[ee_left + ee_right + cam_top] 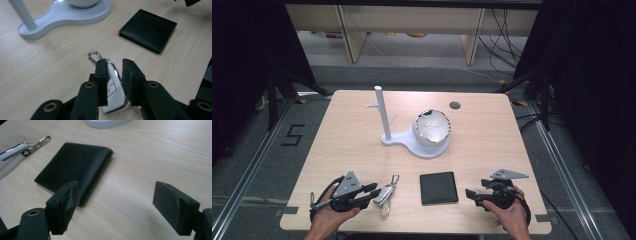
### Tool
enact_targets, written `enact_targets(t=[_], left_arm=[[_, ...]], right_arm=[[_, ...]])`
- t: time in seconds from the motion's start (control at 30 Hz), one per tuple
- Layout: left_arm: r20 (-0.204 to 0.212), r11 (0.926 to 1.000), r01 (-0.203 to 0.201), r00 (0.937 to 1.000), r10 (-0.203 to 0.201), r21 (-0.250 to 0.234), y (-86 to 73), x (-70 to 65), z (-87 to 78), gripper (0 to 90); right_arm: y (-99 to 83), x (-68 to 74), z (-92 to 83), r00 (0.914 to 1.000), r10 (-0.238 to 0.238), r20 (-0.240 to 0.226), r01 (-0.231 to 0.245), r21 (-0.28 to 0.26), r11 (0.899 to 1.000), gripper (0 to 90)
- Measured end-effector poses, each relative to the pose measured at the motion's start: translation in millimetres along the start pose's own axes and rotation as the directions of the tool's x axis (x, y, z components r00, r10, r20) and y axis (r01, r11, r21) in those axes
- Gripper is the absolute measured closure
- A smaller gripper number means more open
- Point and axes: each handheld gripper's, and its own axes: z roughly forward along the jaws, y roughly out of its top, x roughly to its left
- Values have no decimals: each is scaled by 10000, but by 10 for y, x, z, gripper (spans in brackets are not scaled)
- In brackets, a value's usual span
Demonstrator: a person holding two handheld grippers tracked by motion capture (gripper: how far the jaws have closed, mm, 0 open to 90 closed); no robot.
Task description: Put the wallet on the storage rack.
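A white key fob [115, 85] with a silver carabiner [94, 55] lies near the table's front edge, left of centre [385, 194]. My left gripper [115, 63] has its jaws pressed against the fob's two sides, and in the high view its tips [377, 194] meet the fob's near end. A black leather wallet [439, 187] lies flat to the right of the fob. My right gripper [472, 196] rests just right of the wallet, open wide [116, 192] with nothing between the jaws. The wallet [75, 167] sits ahead of its left jaw.
A white stand [424, 147] with an upright pole [382, 112] and a white bowl [431, 127] occupies the table's middle. A small round grommet [455, 105] sits near the far edge. Dark curtains and cables surround the table.
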Motion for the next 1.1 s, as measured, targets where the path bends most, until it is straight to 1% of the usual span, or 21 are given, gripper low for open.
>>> enact_targets(t=[0.03, 0.07, 0.1, 0.13, 0.23, 0.27, 0.33, 0.37, 0.43, 0.47, 0.53, 0.57, 0.63, 0.67, 0.7, 0.77, 0.83, 0.87, 1.03, 1.07, 1.1], left_arm=[[113, 9999, -101, 9999, 102, -78, 26, -13, 40, 783], [429, 9999, -119, 9990, 120, -38, 105, -62, 135, 820], [429, 9999, -119, 9990, 120, -38, 105, -62, 135, 837], [628, 9983, -547, 9966, 533, 210, 192, -104, 233, 852], [909, 9977, -582, 9943, 549, 342, 260, -159, 359, 872], [1059, 9948, -816, 9916, 749, 613, 318, -194, 483, 884], [1194, 9939, -788, 9904, 693, 766, 338, -213, 551, 889], [1361, 9921, -836, 9882, 705, 932, 367, -238, 668, 890], [1459, 9912, -810, 9871, 653, 1049, 380, -250, 721, 890], [1467, 9860, -1026, 9857, 831, 1314, 402, -267, 805, 891], [1615, 9828, -1108, 9831, 865, 1477, 411, -282, 878, 891], [1615, 9828, -1108, 9831, 865, 1477, 411, -282, 878, 891], [1689, 9766, -1266, 9808, 970, 1740, 422, -291, 931, 891], [1609, 9768, -1170, 9830, 881, 1795, 427, -310, 982, 891], [1679, 9709, -1431, 9795, 1112, 1918, 436, -303, 998, 891], [1709, 9715, -1448, 9788, 1129, 1879, 437, -309, 1022, 890], [1731, 9678, -1538, 9776, 1197, 1993, 435, -332, 1056, 890], [1760, 9626, -1698, 9753, 1335, 2112, 433, -346, 1080, 890], [1750, 9580, -1732, 9753, 1345, 2287, 427, -349, 1128, 889], [1845, 9460, -2013, 9702, 1569, 2543, 426, -324, 1142, 889], [1845, 9460, -2013, 9702, 1569, 2543, 426, -324, 1142, 889]], right_arm=[[11, -32, 13, 9994, -344, -67, 344, -97, 9994, 225], [17, -9, 16, 9998, 19, -219, -19, 6, 10000, 226], [17, -9, 16, 9998, 19, -219, -19, 6, 10000, 226], [28, -2, 17, 9988, 278, -401, -274, 124, 9995, 231], [45, -36, 60, 9988, 42, -487, -41, 22, 10000, 236], [56, -30, 73, 9978, 132, -647, -124, 128, 9998, 242], [72, -21, 90, 9968, 185, -774, -172, 178, 9997, 249], [81, 15, 83, 9956, 589, -722, -563, 378, 9977, 251], [92, 19, 92, 9955, 534, -777, -503, 418, 9979, 253], [110, 18, 119, 9965, 326, -770, -296, 407, 9987, 256], [117, 50, 147, 9946, 435, -940, -388, 512, 9979, 256], [120, 35, 168, 9959, 228, -871, -181, 536, 9984, 256], [121, 42, 187, 9950, 299, -950, -245, 578, 9980, 257], [124, 54, 216, 9934, 285, -1114, -218, 612, 9979, 267], [131, 66, 219, 9938, 273, -1082, -202, 665, 9976, 268], [138, 82, 228, 9940, 382, -1020, -310, 719, 9969, 269], [166, 98, 260, 9930, 261, -1151, -180, 706, 9973, 270], [174, 99, 280, 9929, 184, -1178, -104, 683, 9976, 273], [205, 123, 349, 9934, 200, -1127, -95, 932, 9956, 276], [223, 127, 395, 9942, 195, -1056, -92, 973, 9952, 277], [223, 127, 395, 9942, 195, -1056, -92, 973, 9952, 277]])
